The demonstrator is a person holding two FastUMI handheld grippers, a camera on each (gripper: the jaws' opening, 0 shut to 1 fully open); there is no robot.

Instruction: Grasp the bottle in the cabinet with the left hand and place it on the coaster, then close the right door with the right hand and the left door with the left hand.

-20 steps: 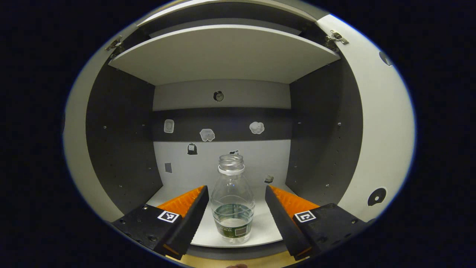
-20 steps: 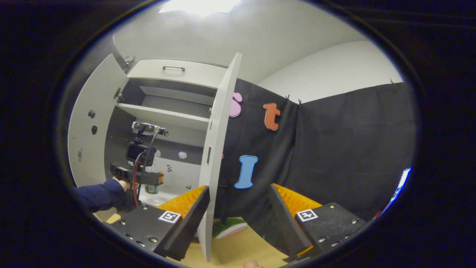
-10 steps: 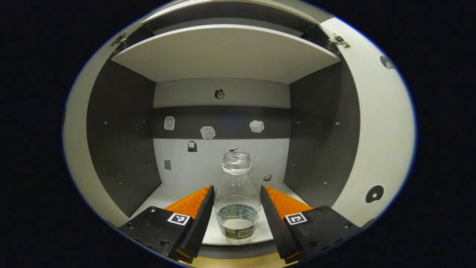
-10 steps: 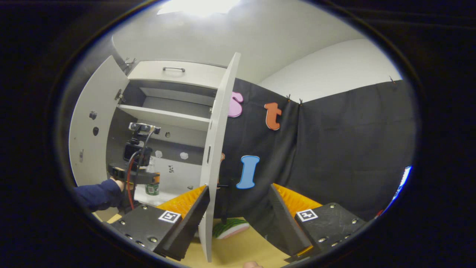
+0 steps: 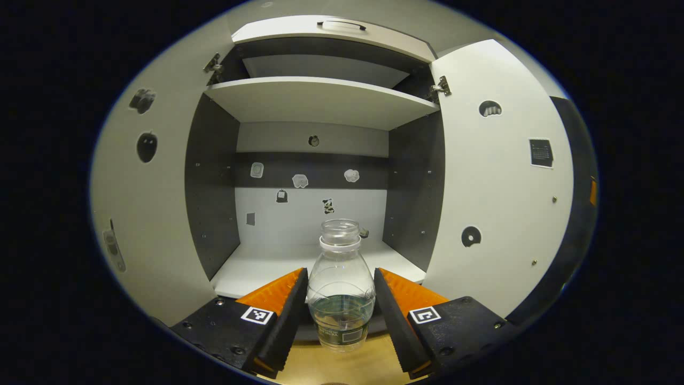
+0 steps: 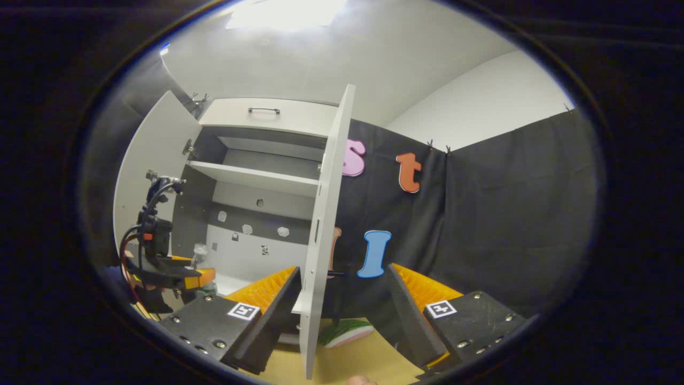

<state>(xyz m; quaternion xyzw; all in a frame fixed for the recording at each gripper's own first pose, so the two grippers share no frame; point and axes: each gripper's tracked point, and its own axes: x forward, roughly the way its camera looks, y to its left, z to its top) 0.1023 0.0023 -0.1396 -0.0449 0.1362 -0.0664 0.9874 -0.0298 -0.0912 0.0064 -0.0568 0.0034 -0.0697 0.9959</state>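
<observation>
Standing by the booth, I saw the left white cabinet door [image 5: 144,214] swung wide open, with dark stickers on its inner face. Next to it, the grey-walled cabinet [image 5: 315,101] showed 1 white shelf above a white floor board, with small stickers across the back wall. In the left gripper view, the left gripper [image 5: 340,305] pinched the clear plastic bottle [image 5: 341,291], uncapped and holding a little water at the bottom; both fingers pressed its sides. The bottle was upright, out in front of the cabinet's lower edge and above the tan wooden tabletop [image 5: 342,369]. Farther right, the right white cabinet door [image 5: 497,203] also stood open.

In the right gripper view, the left gripper [image 6: 184,277] showed at the far left with the bottle [image 6: 200,255] between its fingers, in front of the open cabinet. The right door [image 6: 326,230] stood edge-on, near the middle. The right gripper [image 6: 342,297] was spread wide and held nothing, the door's edge standing between its 2 fingers, whether touching I could not tell. A green-and-pink watermelon-slice coaster [image 6: 346,331] lay on the tabletop just beyond the door.
</observation>
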